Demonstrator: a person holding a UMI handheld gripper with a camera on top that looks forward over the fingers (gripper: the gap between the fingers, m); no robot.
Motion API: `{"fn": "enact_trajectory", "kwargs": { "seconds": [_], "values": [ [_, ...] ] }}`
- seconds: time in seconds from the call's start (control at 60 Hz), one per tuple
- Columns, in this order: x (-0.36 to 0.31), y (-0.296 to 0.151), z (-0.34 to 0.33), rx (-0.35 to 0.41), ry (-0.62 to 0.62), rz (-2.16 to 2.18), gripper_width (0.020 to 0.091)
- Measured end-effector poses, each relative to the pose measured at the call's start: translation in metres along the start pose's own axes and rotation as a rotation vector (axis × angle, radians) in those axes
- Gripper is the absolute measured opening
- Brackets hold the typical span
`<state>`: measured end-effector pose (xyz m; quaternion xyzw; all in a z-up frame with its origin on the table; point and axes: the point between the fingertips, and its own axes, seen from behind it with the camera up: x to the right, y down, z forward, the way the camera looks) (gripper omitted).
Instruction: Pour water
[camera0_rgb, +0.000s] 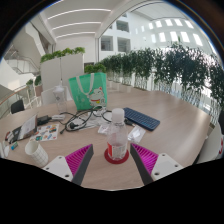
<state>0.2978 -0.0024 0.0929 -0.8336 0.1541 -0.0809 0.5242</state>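
Bright atrium with hedge planters behind a pale wooden surface (170, 125). A clear water bottle (117, 133) stands upright on a red coaster (117, 156) at 12 o'clock, just ahead of the gripper (112, 160), whose jaws are spread wide, a gap at each side, evidently lined up to grasp it. A white cup (36, 152), probably the pouring target, sits at 9 o'clock. A green bag (88, 90) stands beyond, a dark notebook (142, 119) at 1 o'clock.
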Motion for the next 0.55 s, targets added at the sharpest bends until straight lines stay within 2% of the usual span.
{"fn": "enact_trajectory", "kwargs": {
  "seconds": [0.233,0.317,0.55],
  "values": [
    [-0.022,-0.005,-0.114,-0.001,0.053,-0.005,0.0836],
    [-0.035,-0.005,-0.154,-0.028,0.078,0.014,0.0837],
    [-0.06,-0.025,-0.24,0.014,0.126,0.022,0.084]
  ]
}}
